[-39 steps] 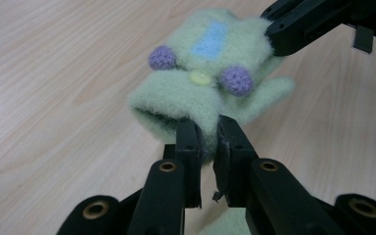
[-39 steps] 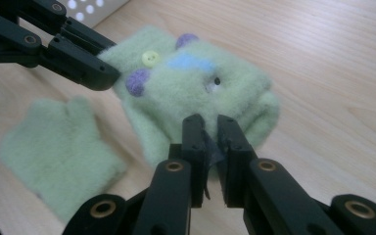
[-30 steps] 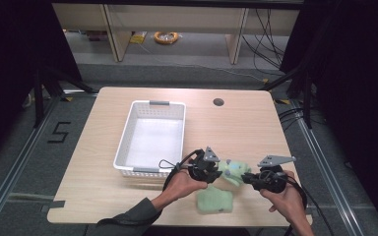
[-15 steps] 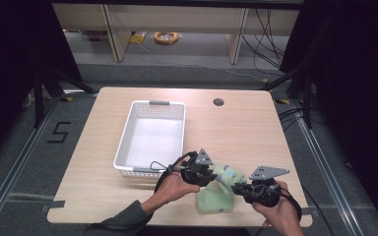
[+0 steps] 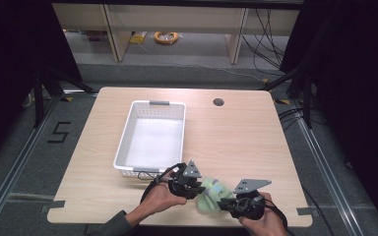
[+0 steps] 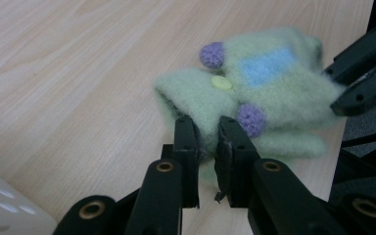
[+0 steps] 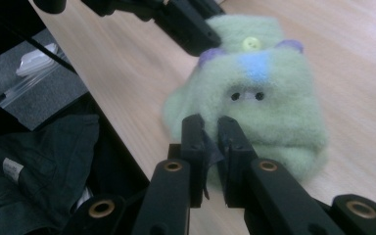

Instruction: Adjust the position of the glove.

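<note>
Both grippers pinch one pale green fuzzy knitted garment (image 5: 210, 195) with purple bobbles at the table's near edge: the left gripper (image 6: 208, 142) has its narrow jaws clamped on one edge of the wool, and the right gripper (image 7: 210, 137) nips the opposite edge likewise. Behind them on the light wooden table (image 5: 236, 132) sits a white perforated plastic basket (image 5: 128, 129), just beyond the left hand (image 5: 160, 196).
</note>
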